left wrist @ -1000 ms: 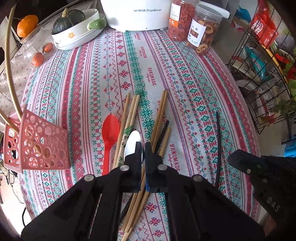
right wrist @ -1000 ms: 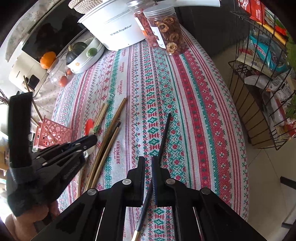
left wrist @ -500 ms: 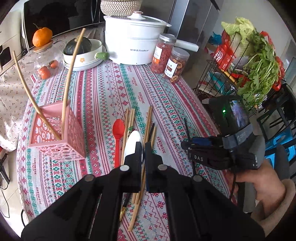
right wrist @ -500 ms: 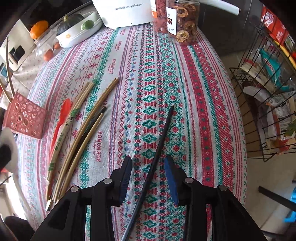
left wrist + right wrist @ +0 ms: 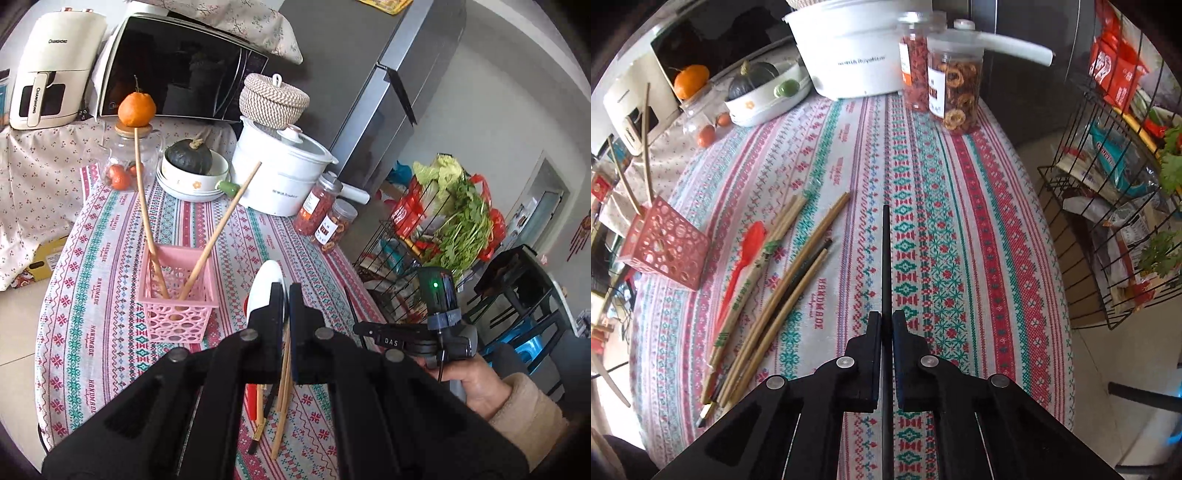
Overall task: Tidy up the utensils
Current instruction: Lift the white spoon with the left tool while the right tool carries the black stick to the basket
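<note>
Moved: right claw [image 5: 886,325] went from spread to pinched on the thin black chopstick [image 5: 885,258]; left claw [image 5: 286,295] rose.
Left claw: nearly closed, gripping the white plastic spoon [image 5: 264,286] above the surface [image 5: 92,295], near the pink perforated basket [image 5: 177,310].
Loose bamboo chopsticks [image 5: 783,295]: beside the red plastic spoon [image 5: 744,254].

Black fingers [image 5: 871,354] with silver screws; beige fleece sleeve [image 5: 524,402].

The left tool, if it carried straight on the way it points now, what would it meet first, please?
Probably the patterned tablecloth beyond the pink basket, then the white cooker; depth is unclear. The left tool holds a white spoon.
</note>
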Tool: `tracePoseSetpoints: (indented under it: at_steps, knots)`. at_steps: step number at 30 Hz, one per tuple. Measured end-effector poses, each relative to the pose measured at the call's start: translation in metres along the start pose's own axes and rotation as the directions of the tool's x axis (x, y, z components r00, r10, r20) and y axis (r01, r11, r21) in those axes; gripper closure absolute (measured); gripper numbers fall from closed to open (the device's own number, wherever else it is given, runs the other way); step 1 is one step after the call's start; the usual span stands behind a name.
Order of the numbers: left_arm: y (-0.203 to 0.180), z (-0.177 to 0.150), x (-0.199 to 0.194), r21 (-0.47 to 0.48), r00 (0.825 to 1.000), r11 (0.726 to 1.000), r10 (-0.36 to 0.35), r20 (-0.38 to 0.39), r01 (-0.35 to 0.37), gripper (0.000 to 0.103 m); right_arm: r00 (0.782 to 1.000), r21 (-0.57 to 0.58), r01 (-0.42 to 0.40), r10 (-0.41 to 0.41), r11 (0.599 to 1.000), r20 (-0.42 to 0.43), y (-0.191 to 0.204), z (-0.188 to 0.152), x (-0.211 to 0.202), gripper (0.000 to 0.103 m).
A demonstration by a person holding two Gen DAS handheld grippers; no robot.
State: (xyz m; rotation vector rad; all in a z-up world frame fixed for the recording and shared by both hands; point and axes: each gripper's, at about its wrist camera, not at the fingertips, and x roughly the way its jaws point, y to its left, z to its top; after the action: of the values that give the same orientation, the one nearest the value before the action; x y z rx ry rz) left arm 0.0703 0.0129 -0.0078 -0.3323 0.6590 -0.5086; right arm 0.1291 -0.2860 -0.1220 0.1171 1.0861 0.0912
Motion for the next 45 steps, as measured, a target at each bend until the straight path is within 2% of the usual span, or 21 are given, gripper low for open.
tracePoseSetpoints:
  at_steps: [5, 9, 12, 15, 20, 24, 29, 34, 38, 39, 40, 42, 43, 45]
  knots:
    - [0.015, 0.015, -0.023, -0.025, 0.990, 0.999, -0.039, 0.132, 0.043, 0.099, 0.994, 0.003, -0.039, 0.038, 0.999, 0.102, 0.010, 0.001, -0.038, 0.097]
    - [0.019, 0.032, -0.029, -0.043, 0.971, 0.997, -0.046, 0.233, 0.058, 0.099, 0.978, -0.014, -0.072, 0.073, 0.997, 0.193, 0.027, 0.005, -0.066, 0.097]
    - [0.013, 0.046, -0.031, 0.007, 0.942, 0.999, -0.033, 0.335, 0.033, 0.099, 0.964, -0.041, -0.082, 0.090, 0.996, 0.251, 0.041, 0.007, -0.080, 0.097]
    - [0.010, 0.057, -0.020, 0.039, 0.918, 0.999, 0.002, 0.397, -0.020, 0.099, 0.953, -0.062, -0.089, 0.103, 0.994, 0.285, 0.050, 0.008, -0.088, 0.097]
    - [0.016, 0.056, 0.007, 0.074, 0.892, 0.993, 0.052, 0.448, -0.095, 0.099, 0.943, -0.062, -0.093, 0.108, 0.994, 0.316, 0.051, 0.012, -0.095, 0.097]
    - [0.024, 0.045, 0.022, 0.098, 0.882, 0.987, 0.071, 0.466, -0.131, 0.099, 0.934, -0.067, -0.102, 0.119, 0.992, 0.336, 0.048, 0.017, -0.100, 0.097]
    - [0.033, 0.038, 0.039, 0.115, 0.890, 0.980, 0.093, 0.447, -0.160, 0.099, 0.931, -0.072, -0.122, 0.140, 0.990, 0.336, 0.051, 0.021, -0.100, 0.097]
    - [0.040, 0.037, 0.040, 0.096, 0.883, 0.984, 0.092, 0.460, -0.153, 0.099, 0.931, -0.079, -0.138, 0.156, 0.987, 0.331, 0.055, 0.020, -0.100, 0.097]
    - [0.046, 0.030, 0.043, 0.080, 0.889, 0.981, 0.124, 0.441, -0.176, 0.099, 0.932, -0.075, -0.140, 0.156, 0.987, 0.326, 0.058, 0.019, -0.099, 0.097]
    - [0.048, 0.029, 0.043, 0.071, 0.895, 0.982, 0.130, 0.427, -0.177, 0.099, 0.932, -0.073, -0.141, 0.157, 0.987, 0.326, 0.058, 0.019, -0.099, 0.097]
    - [0.049, 0.028, 0.044, 0.062, 0.904, 0.982, 0.136, 0.406, -0.176, 0.096, 0.932, -0.072, -0.143, 0.159, 0.987, 0.325, 0.059, 0.019, -0.099, 0.097]
    - [0.051, 0.027, 0.044, 0.049, 0.918, 0.982, 0.152, 0.365, -0.182, 0.083, 0.931, -0.069, -0.147, 0.162, 0.987, 0.329, 0.060, 0.020, -0.101, 0.097]
    - [0.051, 0.026, 0.042, 0.043, 0.921, 0.980, 0.169, 0.351, -0.197, 0.074, 0.929, -0.068, -0.150, 0.164, 0.986, 0.332, 0.062, 0.020, -0.102, 0.097]
    - [0.049, 0.025, 0.035, 0.035, 0.926, 0.977, 0.188, 0.328, -0.211, 0.067, 0.925, -0.070, -0.159, 0.174, 0.985, 0.339, 0.065, 0.020, -0.105, 0.097]
